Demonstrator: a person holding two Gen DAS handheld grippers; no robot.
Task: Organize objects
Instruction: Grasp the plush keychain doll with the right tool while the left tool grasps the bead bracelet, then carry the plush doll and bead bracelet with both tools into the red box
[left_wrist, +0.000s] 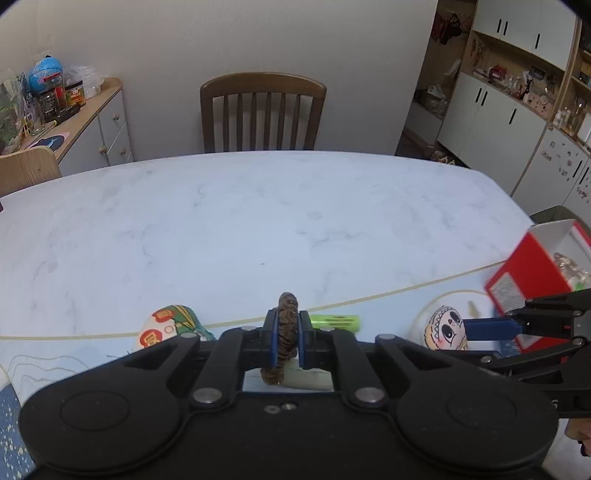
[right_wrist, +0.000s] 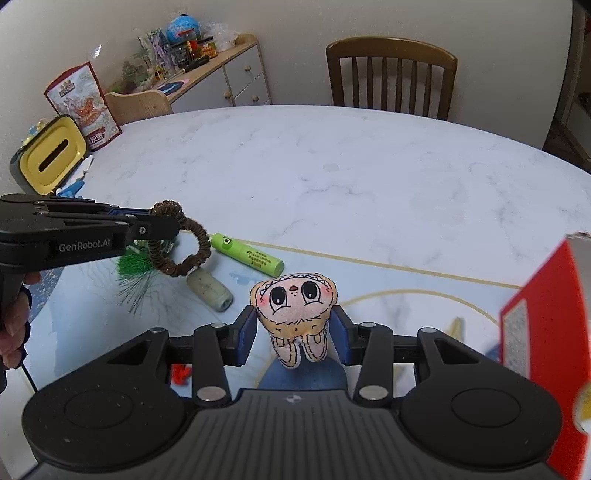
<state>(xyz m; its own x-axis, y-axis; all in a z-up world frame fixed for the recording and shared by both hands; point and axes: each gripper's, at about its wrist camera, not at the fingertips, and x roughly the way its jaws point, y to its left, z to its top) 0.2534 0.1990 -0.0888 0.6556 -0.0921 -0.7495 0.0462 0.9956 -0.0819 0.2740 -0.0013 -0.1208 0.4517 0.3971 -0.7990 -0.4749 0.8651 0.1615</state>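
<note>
The brown hair tie (right_wrist: 180, 242) hangs pinched in the left claw (left_wrist: 287, 338), clear of the surface (left_wrist: 258, 221); the plush doll (right_wrist: 295, 308) sits between the right claw's (right_wrist: 294, 334) jaws, apparently gripped. Both probably belong in the red box (left_wrist: 532, 273); carry them level. The green tube (right_wrist: 251, 254) and beige cylinder (right_wrist: 208, 290) lie below, not obstructing.

The far table (right_wrist: 332, 166) lies bare; near, a green tube (right_wrist: 246, 254), a beige cylinder (right_wrist: 209, 290) and the red box (right_wrist: 543, 317) at right crowd passage.
</note>
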